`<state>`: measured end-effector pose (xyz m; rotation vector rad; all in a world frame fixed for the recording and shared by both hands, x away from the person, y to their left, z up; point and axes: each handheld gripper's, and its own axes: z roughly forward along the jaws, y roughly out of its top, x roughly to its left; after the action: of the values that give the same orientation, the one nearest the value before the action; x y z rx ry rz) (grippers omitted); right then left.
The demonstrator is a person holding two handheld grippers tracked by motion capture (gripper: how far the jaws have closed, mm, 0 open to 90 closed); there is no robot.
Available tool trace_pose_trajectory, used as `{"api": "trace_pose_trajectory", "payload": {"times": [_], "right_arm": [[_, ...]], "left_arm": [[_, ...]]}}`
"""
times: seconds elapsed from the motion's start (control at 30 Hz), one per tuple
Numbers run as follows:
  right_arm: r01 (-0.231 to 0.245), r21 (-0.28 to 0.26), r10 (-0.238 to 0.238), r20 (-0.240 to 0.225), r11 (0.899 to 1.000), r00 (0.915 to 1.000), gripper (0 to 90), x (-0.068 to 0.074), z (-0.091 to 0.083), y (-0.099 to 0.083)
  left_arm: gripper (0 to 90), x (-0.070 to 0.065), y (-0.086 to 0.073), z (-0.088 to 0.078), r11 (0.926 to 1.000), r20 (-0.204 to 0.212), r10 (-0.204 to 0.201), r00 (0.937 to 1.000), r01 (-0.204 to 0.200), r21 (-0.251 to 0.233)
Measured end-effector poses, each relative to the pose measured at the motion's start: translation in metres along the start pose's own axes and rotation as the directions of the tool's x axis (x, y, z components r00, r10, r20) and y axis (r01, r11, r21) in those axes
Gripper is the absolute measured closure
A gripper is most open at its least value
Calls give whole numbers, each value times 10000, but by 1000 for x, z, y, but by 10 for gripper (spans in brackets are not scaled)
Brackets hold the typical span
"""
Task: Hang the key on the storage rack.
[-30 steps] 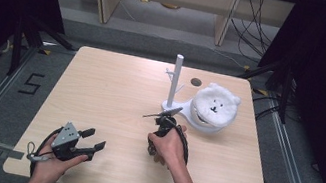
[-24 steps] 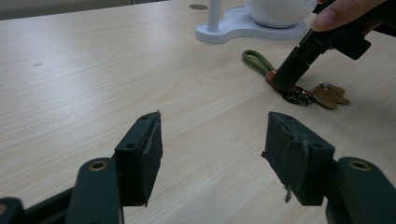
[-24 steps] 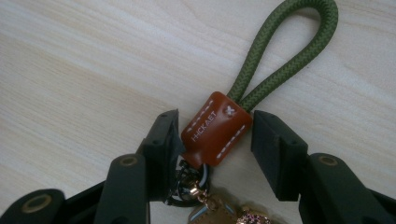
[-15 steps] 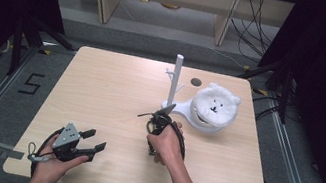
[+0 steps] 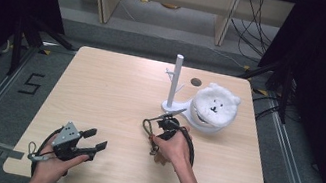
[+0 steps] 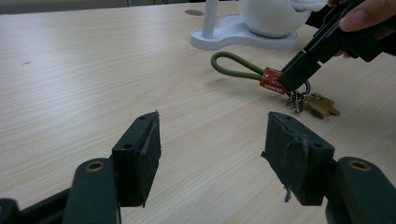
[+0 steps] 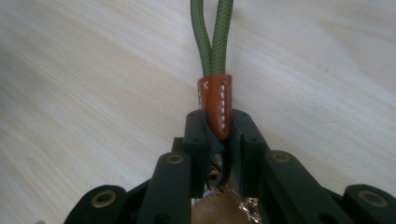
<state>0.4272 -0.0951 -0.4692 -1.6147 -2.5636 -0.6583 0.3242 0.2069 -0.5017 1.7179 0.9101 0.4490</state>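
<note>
1. A pale wood-grain worktop [image 5: 100, 90] is seen from above, standing on a grey floor with dark curtains at both sides and light shelving with loose cables behind it.
2. A small dark round mark [image 5: 196, 82] is noted on the worktop towards 1 o'clock of its centre.
3. A white stand [image 5: 175, 81] with an upright post and short pegs is placed right of centre; a white plush bear face [image 5: 214, 108] sits on the same base, at 3 o'clock of the post.
4. The key strap [image 6: 243, 72], a green cord loop with a brown leather sleeve, a metal ring and a key, is found on the worktop just at 7 o'clock of the stand's base, the loop pointing towards 9 o'clock in the high view.
5. The right gripper [image 7: 219, 140] is recorded as just having closed; its jaws are clamped on the leather sleeve, with the loop running out ahead of them.
6. The left gripper [image 5: 91, 144] is held near the front left edge, at 8 o'clock of the strap and well apart from it; its jaws stand wide apart with nothing between them.
7. Bare worktop lies between the two grippers; the stand and bear are close behind the strap.
</note>
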Motion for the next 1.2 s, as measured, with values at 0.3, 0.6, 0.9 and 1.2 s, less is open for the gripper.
{"api": "trace_pose_trajectory", "payload": {"times": [0.3, 0.6, 0.9, 1.2], "right_arm": [[613, -2677, -764, -461, 9616, 9960, 789, -2, -26, -23], [1036, -5099, -1600, -680, 8540, 9848, 789, 2, -42, -42], [992, -6636, -1868, -621, 7415, 9804, 789, 7, -48, -53], [1111, -7104, -2280, -711, 6949, 9711, 789, 13, -52, -52]], "left_arm": [[379, -4, 17, 9, 9982, 792, -591, 9951, 600, -88], [464, -10, 57, 41, 9900, 2047, -1167, 9718, 1303, -539], [530, -14, 85, 66, 9804, 2828, -1696, 9441, 1909, -495], [581, -22, 102, 82, 9732, 3453, -1992, 9171, 2265, -402]]}}
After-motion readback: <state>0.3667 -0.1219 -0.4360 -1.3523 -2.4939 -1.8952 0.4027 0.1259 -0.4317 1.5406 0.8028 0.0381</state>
